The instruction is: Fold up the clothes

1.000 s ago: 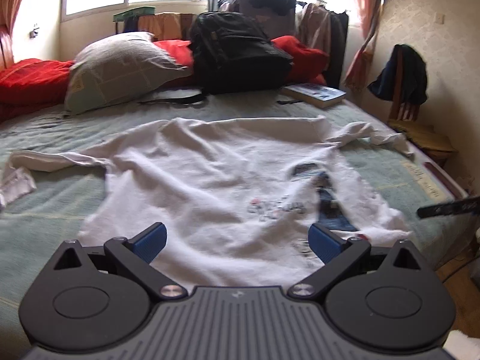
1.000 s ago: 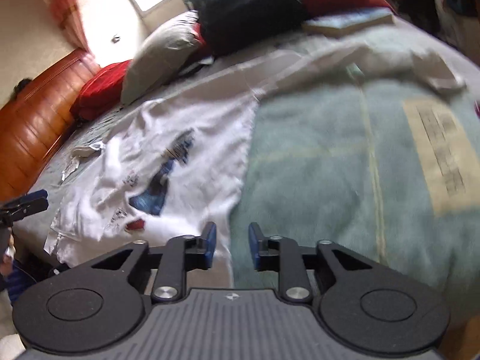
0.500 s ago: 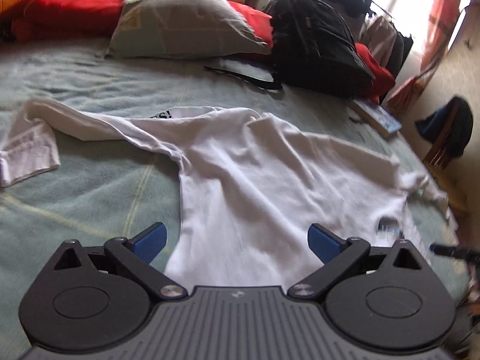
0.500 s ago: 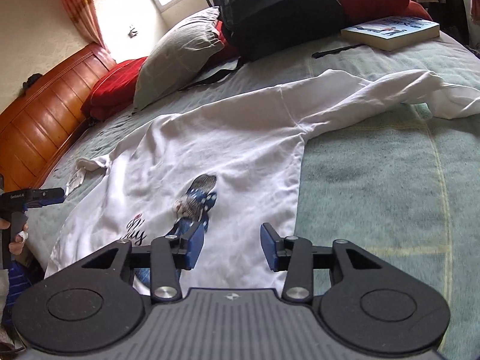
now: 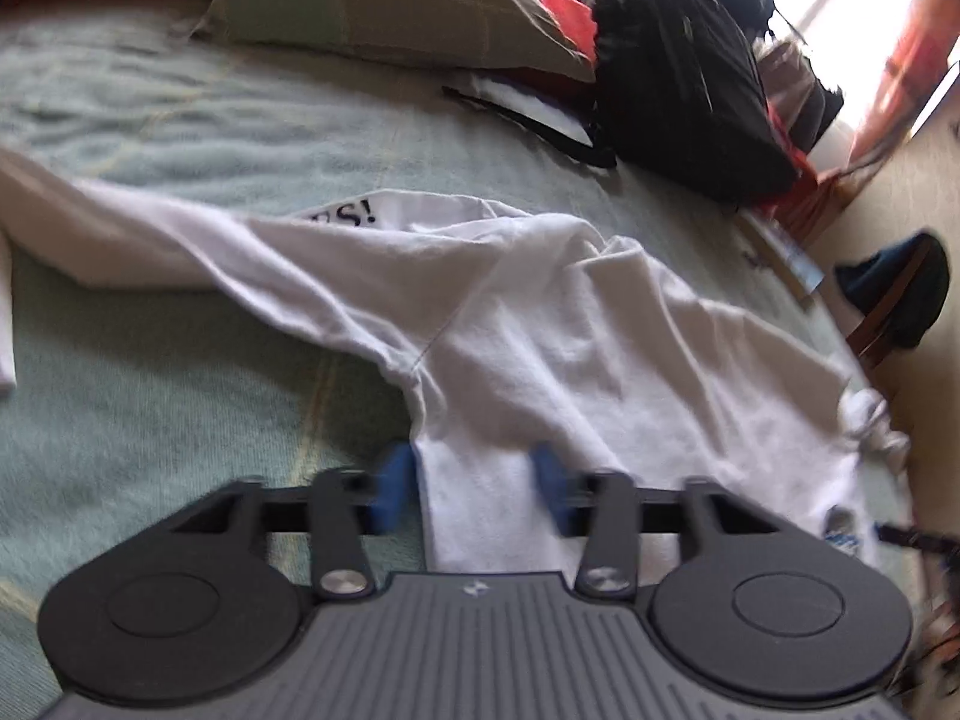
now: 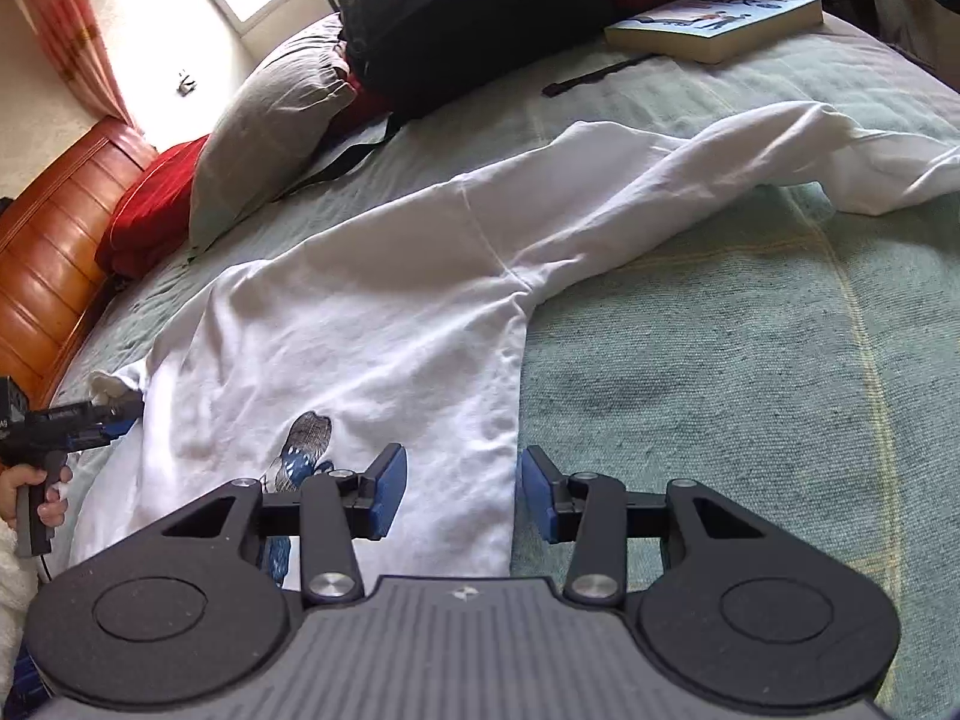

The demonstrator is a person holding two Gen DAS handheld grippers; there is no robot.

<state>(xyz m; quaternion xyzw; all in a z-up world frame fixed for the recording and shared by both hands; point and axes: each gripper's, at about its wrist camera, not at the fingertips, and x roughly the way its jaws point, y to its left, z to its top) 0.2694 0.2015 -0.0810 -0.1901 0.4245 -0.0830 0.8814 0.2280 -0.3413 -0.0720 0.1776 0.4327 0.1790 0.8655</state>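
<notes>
A white long-sleeved shirt (image 5: 540, 324) (image 6: 360, 336) lies spread on the green bedspread (image 5: 150, 420), sleeves stretched out to both sides, a blue print near its hem. In the left wrist view my left gripper (image 5: 471, 492) is open, its blue pads straddling the shirt's side edge just below the armpit. In the right wrist view my right gripper (image 6: 462, 492) is open too, with the shirt's other side edge lying between its pads. The left gripper (image 6: 78, 420) also shows at the far left there, held by a hand (image 6: 36, 492).
A grey pillow (image 6: 270, 120), a black backpack (image 6: 468, 6) and red cushions (image 6: 156, 210) sit at the head of the bed. A book (image 6: 720, 18) lies at the far right. A wooden headboard (image 6: 48, 240) stands on the left. A chair with dark clothing (image 5: 900, 294) is beside the bed.
The left gripper came in low over the shirt's side by the armpit and its fingers narrowed. The right gripper's fingers spread wider and now straddle the opposite side edge.
</notes>
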